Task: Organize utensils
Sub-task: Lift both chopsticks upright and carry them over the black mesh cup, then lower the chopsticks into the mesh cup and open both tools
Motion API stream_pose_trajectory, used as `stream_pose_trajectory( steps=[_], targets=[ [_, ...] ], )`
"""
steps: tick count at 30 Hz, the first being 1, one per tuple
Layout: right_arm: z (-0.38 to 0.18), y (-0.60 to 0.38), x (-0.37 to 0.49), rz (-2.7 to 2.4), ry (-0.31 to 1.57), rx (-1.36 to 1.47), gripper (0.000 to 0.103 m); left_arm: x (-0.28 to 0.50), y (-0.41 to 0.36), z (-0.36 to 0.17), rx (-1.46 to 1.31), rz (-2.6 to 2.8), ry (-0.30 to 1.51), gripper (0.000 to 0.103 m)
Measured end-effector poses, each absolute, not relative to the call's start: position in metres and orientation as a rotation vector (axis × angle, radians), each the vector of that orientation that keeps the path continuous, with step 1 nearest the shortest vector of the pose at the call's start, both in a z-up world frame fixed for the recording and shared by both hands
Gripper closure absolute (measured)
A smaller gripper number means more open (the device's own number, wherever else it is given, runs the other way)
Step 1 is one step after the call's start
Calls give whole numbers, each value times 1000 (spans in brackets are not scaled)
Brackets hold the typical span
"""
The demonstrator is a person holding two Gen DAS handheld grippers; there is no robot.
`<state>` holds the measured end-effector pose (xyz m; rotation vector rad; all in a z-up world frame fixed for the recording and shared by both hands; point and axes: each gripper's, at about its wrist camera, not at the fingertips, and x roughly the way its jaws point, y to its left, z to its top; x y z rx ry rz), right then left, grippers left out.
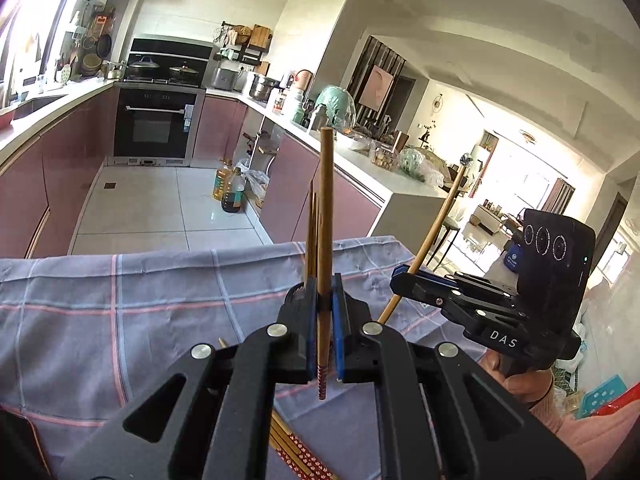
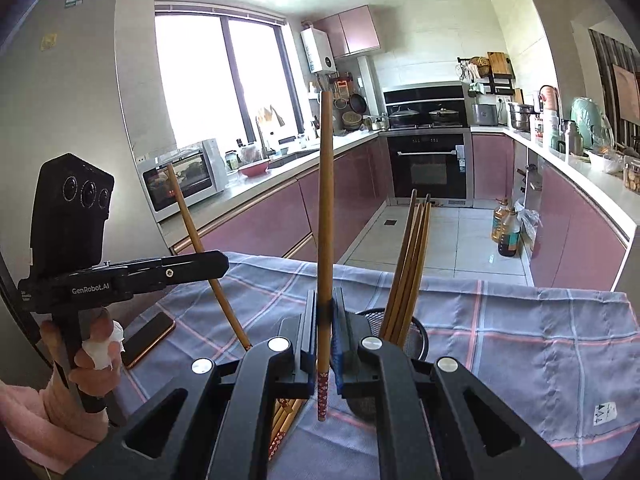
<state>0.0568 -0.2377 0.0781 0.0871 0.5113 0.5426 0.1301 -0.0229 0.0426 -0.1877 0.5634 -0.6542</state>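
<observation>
Black left tongs [image 1: 323,312] and right tongs [image 2: 325,320], each pinching one slim round wooden chopstick [image 1: 325,216] upright.

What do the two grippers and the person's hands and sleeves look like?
Both grippers, the left gripper and the right gripper, are matte black linkage frames with silver rivets and blue pads inside the fingers. Each carries a black block with three round lenses. The left one reads GenRobot.AI, the right DAS. The sleeves are pink; the left hand has white wrapping on a finger.
</observation>
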Motion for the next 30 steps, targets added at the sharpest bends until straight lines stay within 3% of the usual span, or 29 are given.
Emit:
stream_pose_trajectory(
  steps=[15, 30],
  targets=[
    [103, -247, 87, 491, 451, 85, 97, 152, -60, 84, -140, -638, 470, 96],
    [52, -234, 112, 468, 632, 74, 97, 180, -92, 34, 1, -620, 633, 96]
  ],
)
